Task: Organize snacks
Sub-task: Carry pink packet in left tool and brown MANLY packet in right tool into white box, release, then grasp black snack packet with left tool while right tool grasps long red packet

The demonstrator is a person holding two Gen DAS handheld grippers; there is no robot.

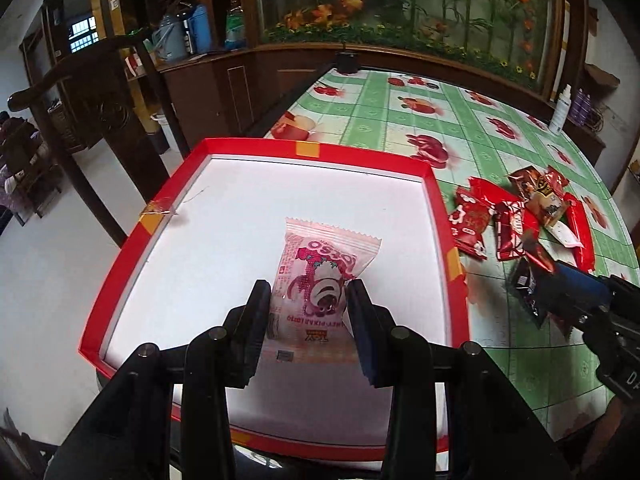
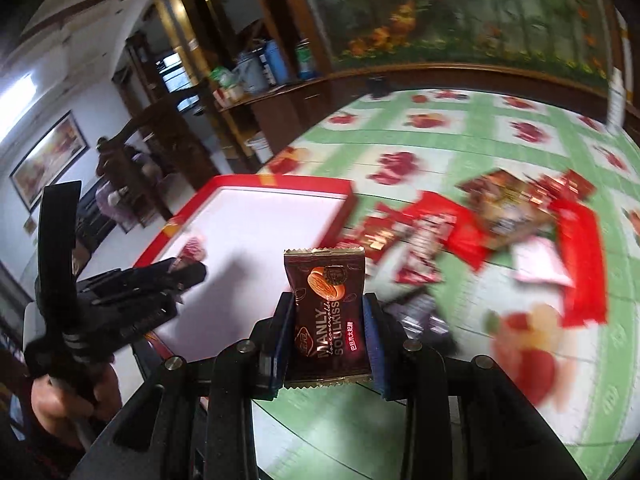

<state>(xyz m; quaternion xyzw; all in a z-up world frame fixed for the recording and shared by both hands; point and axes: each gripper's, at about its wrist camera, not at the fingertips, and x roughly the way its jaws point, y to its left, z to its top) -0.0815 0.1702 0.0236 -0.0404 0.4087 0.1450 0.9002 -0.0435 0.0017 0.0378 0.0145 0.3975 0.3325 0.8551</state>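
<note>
1. Left wrist view: the left gripper (image 1: 310, 290) pinches a pink snack packet (image 1: 320, 276) by its lower half, jaws narrowed onto it, over the white floor of the red box (image 1: 256, 146). The grip sits low, so the puffy top could swing or slip before release. The snack pile (image 1: 520, 216) lies at three o'clock on the table (image 1: 400, 120).

2. Right wrist view: the right gripper (image 2: 328, 316) clamps a brown snack packet (image 2: 326, 304), box at ten o'clock. Blurred surroundings suggest haste; it could collide with the left gripper near the box.

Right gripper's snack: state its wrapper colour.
Dark brown with gold edges; the right wrist view shows it best.
</note>
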